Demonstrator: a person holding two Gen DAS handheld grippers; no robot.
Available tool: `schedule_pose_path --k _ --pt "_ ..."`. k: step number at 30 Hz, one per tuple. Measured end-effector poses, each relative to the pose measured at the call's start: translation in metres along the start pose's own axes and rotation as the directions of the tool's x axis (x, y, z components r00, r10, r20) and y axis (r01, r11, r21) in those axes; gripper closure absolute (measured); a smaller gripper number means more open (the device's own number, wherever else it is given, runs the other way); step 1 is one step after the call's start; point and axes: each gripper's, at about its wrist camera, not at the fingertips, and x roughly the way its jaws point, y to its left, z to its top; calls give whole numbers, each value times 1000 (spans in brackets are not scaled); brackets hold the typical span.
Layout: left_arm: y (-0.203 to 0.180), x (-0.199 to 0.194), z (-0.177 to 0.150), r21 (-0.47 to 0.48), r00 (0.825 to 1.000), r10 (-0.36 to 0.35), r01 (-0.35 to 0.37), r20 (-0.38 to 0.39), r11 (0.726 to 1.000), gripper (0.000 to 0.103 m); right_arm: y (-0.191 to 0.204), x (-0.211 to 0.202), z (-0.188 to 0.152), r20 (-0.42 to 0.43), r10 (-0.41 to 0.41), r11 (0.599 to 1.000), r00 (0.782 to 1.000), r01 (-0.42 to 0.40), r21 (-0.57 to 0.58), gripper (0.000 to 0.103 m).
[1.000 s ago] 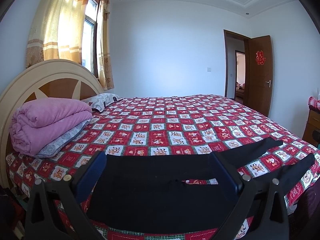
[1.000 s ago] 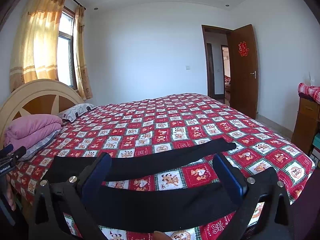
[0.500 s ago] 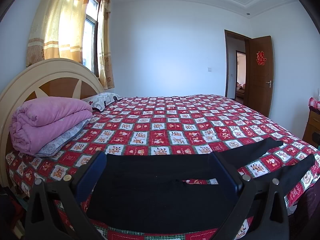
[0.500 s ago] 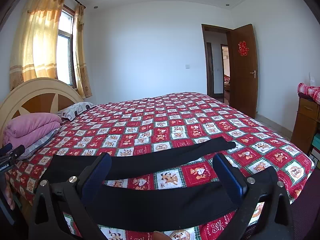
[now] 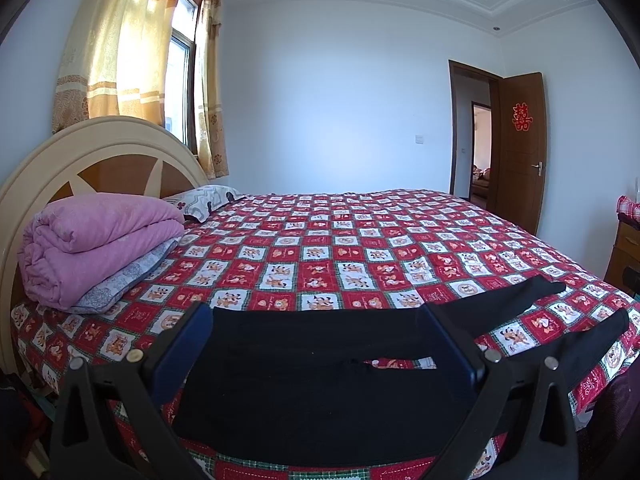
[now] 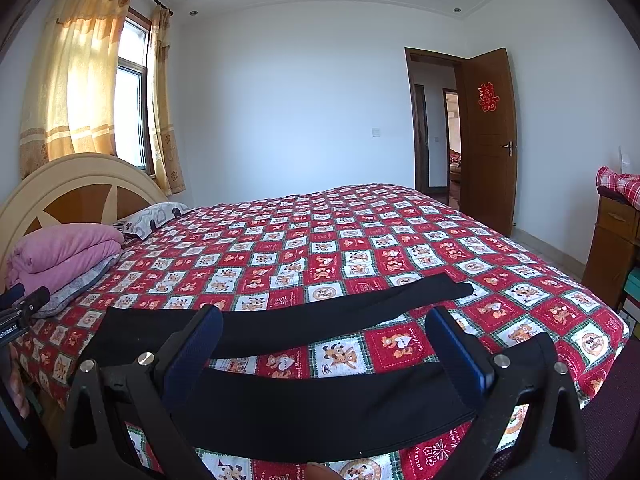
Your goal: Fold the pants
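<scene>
Black pants (image 5: 320, 380) lie flat on the near edge of the bed, waist to the left and the two legs spread apart to the right. My left gripper (image 5: 316, 344) is open and empty, held above the waist and seat part. My right gripper (image 6: 324, 344) is open and empty, held above the two legs (image 6: 320, 400). The far leg (image 6: 360, 316) runs to the right behind the fingers. The left gripper's tip (image 6: 20, 304) shows at the left edge of the right wrist view.
The bed has a red checked cover (image 5: 340, 248). A folded pink quilt (image 5: 92, 240) and a pillow (image 5: 204, 200) lie by the headboard (image 5: 80, 152) at left. A wooden cabinet (image 6: 616, 240) stands at right, an open door (image 6: 488, 140) behind.
</scene>
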Motion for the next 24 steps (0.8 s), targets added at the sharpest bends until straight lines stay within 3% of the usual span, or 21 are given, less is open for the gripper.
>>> schedule_pose_path --k 16,24 --pt "2 7 -8 -7 1000 4 -4 -19 1000 0 3 7 -7 -18 -1 1000 1000 1 -8 1" --pt "10 35 -21 -15 996 23 -25 -85 1000 0 4 18 -14 -50 -5 1000 999 4 -9 1"
